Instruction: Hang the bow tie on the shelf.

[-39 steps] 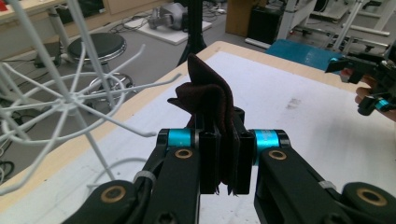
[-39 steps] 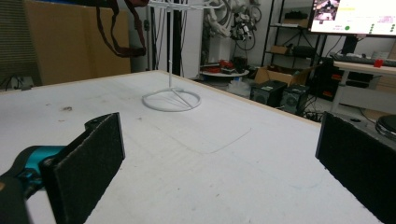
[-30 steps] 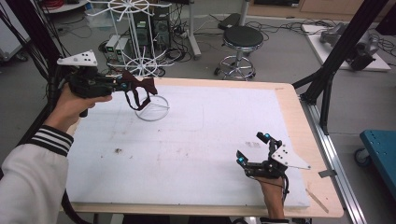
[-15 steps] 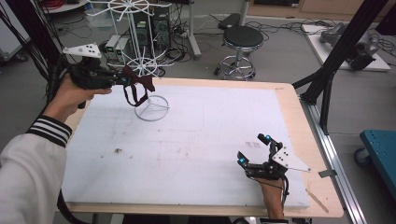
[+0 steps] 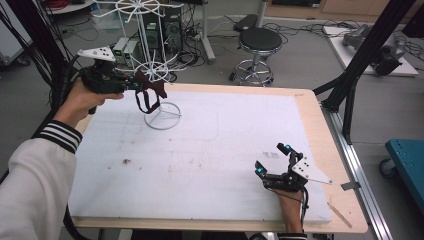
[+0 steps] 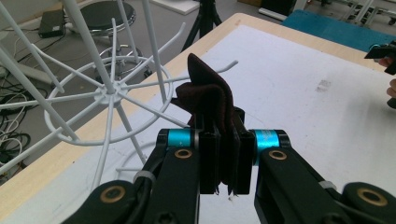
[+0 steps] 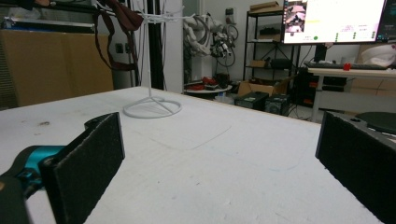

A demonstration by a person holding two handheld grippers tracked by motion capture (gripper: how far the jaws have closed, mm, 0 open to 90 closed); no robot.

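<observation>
Dark maroon cloth strap (image 6: 212,100) clamped in left gripper (image 5: 141,85), beside white wire rack (image 5: 150,70) arms. Right gripper (image 5: 275,162) spread wide, empty, low over worktop (image 5: 225,150). Strap's lower loop hidden behind jaws in left gripper view.

floor: grey, cables | black stool (image 5: 257,40) | shelves (image 7: 268,35) | lit monitor (image 7: 334,21) | blue cart (image 5: 407,160)

At the far left of the desk (image 5: 210,150), a wire rack (image 5: 150,65); just beside its arms, held above the desk, the left gripper (image 5: 142,86) with a cloth strap (image 5: 147,95). Near the front right corner, well apart, the right gripper (image 5: 274,161). Behind the desk, on the floor, a stool (image 5: 257,42).
</observation>
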